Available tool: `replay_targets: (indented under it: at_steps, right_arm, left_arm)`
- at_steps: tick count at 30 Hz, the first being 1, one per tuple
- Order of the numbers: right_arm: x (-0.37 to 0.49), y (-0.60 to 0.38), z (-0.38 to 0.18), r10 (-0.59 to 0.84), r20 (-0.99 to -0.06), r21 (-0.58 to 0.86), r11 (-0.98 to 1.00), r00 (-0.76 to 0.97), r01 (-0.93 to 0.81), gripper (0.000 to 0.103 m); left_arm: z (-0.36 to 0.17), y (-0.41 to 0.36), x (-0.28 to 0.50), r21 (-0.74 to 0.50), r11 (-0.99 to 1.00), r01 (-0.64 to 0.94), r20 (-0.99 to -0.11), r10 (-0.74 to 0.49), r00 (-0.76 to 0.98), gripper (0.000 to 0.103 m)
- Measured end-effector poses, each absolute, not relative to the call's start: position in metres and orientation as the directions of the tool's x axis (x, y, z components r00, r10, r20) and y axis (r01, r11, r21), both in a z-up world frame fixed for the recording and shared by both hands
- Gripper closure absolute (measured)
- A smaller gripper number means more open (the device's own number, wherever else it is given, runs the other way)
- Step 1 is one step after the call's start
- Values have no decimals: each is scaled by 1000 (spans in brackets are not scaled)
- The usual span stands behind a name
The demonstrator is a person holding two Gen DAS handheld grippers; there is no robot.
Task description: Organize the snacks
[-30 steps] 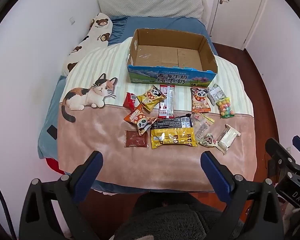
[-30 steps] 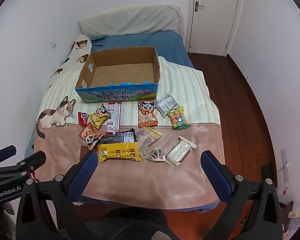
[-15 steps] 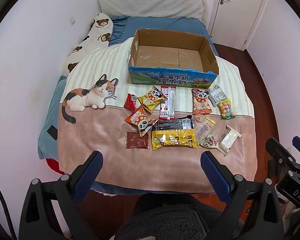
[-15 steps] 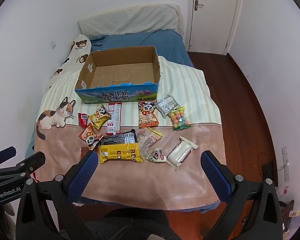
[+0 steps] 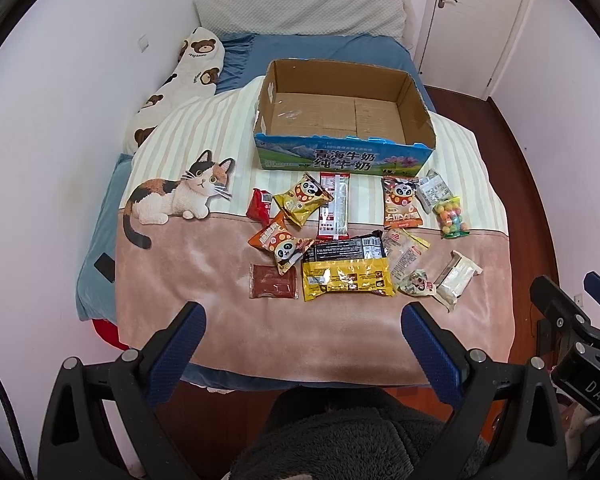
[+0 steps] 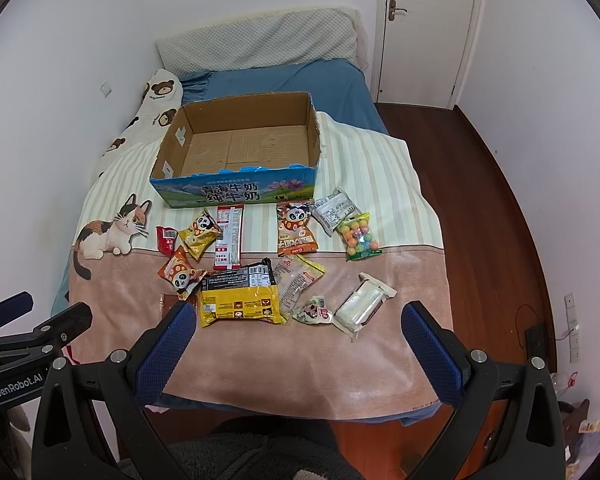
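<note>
Little has moved over the last second: both views have crept slightly toward the bed, so the snacks sit a touch nearer the fingertips than before, and no packet has shifted. This looks like the start of the job, with nothing sorted yet. The snacks lie loose on the blanket in a scatter just in front of the cardboard box, which stands open-topped and empty further up the bed. Nearest the grippers is the large yellow-and-black packet, with a flat brown sachet just to its left and a white wrapped bar to its right. Behind them are two panda bags, a long red-and-white packet, a small red packet, an orange panda bag and a bag of coloured candy balls. The left gripper is held low at the foot of the bed, its blue-padded fingers spread wide with nothing between them, aimed roughly at the yellow packet. The right gripper hangs beside it in much the same pose, fingers equally wide apart and empty; in its own view the left finger overlaps the corner of the yellow packet, though whether it touches I cannot tell. My guess is the nearest packets go first, lifted over the front wall into the box.
</note>
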State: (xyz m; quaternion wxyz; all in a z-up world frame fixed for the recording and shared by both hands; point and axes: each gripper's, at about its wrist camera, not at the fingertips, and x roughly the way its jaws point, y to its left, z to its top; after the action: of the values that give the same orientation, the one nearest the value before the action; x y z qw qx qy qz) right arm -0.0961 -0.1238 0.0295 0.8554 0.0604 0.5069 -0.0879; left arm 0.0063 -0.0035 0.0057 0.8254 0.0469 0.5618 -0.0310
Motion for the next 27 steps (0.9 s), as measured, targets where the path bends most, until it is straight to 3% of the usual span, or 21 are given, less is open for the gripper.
replay_targets:
  at_steps: [27]
  right_arm:
    - [-102,-123,42,-90,-869,19,976,487,215,0]
  left_arm:
    - [9,-4,2,45,992,115,-921,-3,389,3]
